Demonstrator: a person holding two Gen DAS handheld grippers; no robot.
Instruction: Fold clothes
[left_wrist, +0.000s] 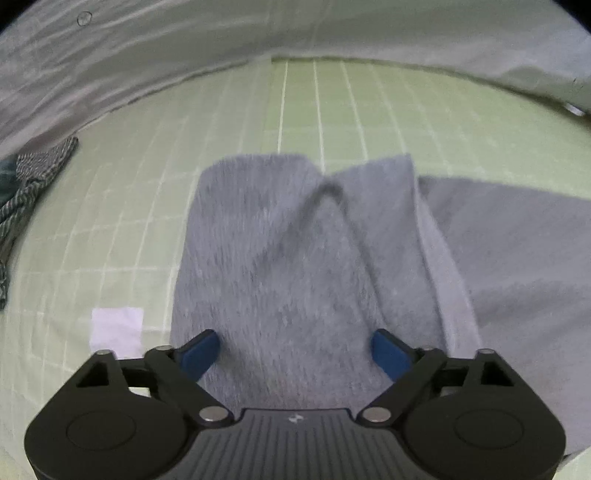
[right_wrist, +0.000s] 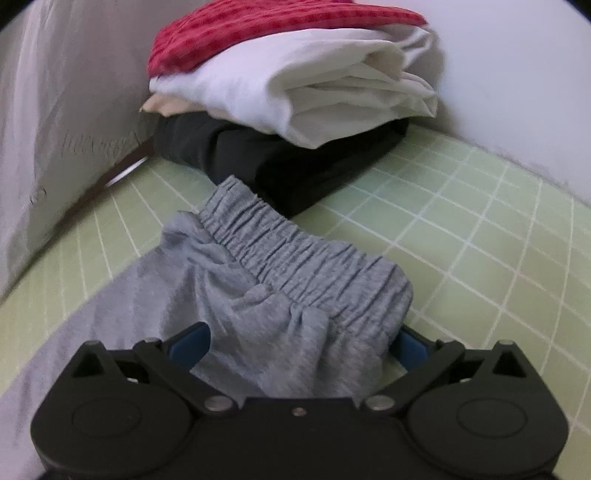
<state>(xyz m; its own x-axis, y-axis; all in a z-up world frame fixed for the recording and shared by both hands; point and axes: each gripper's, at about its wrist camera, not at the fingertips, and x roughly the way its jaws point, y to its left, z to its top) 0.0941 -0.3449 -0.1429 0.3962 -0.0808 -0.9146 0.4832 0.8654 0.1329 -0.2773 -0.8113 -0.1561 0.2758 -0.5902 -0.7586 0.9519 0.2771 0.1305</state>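
Grey sweatpants (left_wrist: 288, 266) lie on the green grid mat (left_wrist: 332, 110). In the left wrist view the leg ends lie flat between the wide-spread blue fingers (left_wrist: 201, 350) of my left gripper (left_wrist: 295, 350), which is open over the cloth. In the right wrist view the gathered elastic waistband (right_wrist: 295, 258) of the pants lies between the spread blue fingers (right_wrist: 188, 343) of my right gripper (right_wrist: 299, 343), also open. Cloth bunches up over the gripper's front.
A stack of folded clothes, black (right_wrist: 280, 162), white (right_wrist: 295, 92) and red (right_wrist: 258, 26), stands beyond the waistband near the grey wall (right_wrist: 55, 110). A striped garment (left_wrist: 26, 184) lies at the left edge. A white label (left_wrist: 116, 330) is on the mat.
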